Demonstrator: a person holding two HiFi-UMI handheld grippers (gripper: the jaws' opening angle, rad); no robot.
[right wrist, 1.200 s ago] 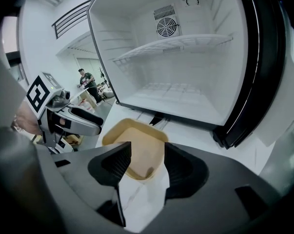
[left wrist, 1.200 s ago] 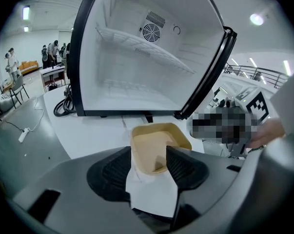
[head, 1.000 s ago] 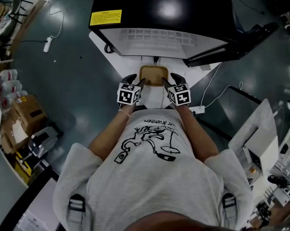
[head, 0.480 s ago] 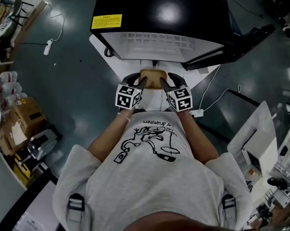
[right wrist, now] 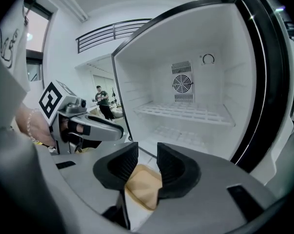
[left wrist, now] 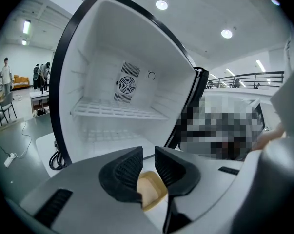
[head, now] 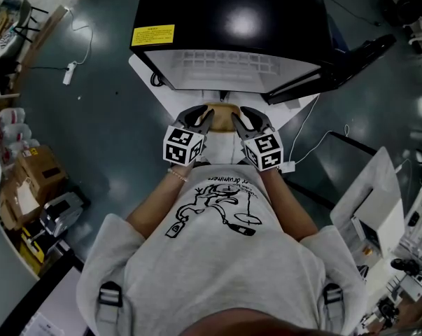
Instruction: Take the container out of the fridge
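Gripper L (left wrist: 148, 156), gripper R (right wrist: 147, 153), jaws mid-close, empty; container (right wrist: 143, 183), wht base (head: 222, 144)

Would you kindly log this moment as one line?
fridge: open, bare inside | container: out, on white platform | left gripper, right gripper: jaws just closing, nothing between, container below
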